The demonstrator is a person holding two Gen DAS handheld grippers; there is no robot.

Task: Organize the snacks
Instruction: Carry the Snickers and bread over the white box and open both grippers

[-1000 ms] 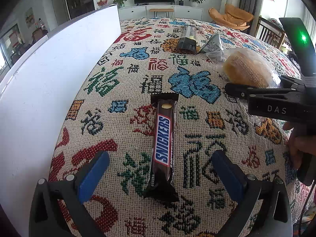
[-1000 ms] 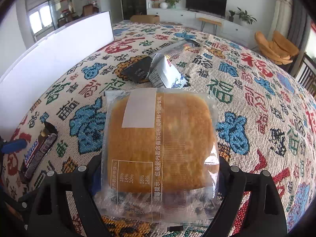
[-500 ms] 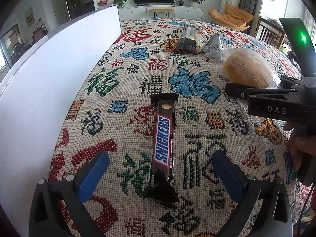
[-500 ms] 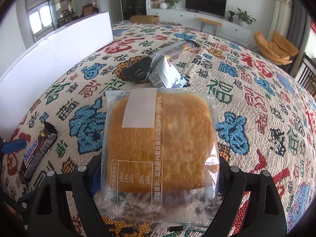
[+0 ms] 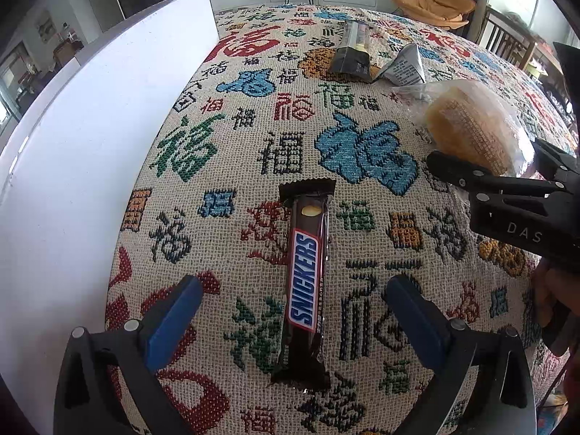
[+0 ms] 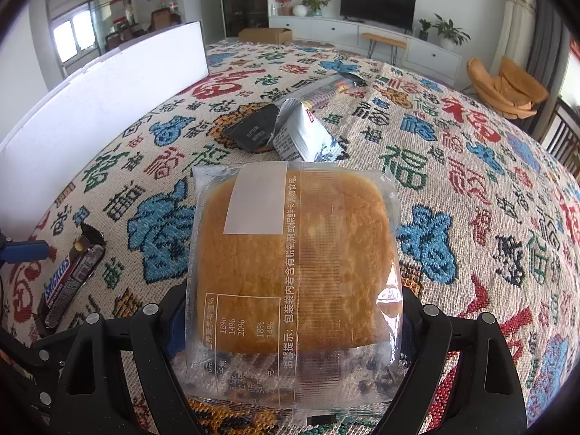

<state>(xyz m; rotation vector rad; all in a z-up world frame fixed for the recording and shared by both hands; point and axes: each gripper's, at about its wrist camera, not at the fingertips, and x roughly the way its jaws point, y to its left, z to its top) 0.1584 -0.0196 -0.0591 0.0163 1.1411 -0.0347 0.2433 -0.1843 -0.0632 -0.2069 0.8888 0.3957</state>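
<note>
My left gripper point(image 5: 293, 320) hung over the Snickers bar point(image 5: 306, 279), which lay flat on the patterned tablecloth point(image 5: 224, 152) between my blue pads point(image 5: 170, 322); the jaws were closing but stood clear of the wrapper on both sides. My right gripper point(image 6: 290, 322) was clamped on the packaged bread point(image 6: 293, 264), its clear wrapper pinched between the fingers. Farther off lay a dark snack packet point(image 6: 253, 132) touching a silver one point(image 6: 304, 137), and a white board point(image 5: 90, 137) ran along the cloth's left edge.

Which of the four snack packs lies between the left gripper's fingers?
The Snickers bar: it lies lengthwise between the closing, not yet touching jaws. The bread pack sits in the right gripper; two others lie farther off.
</note>
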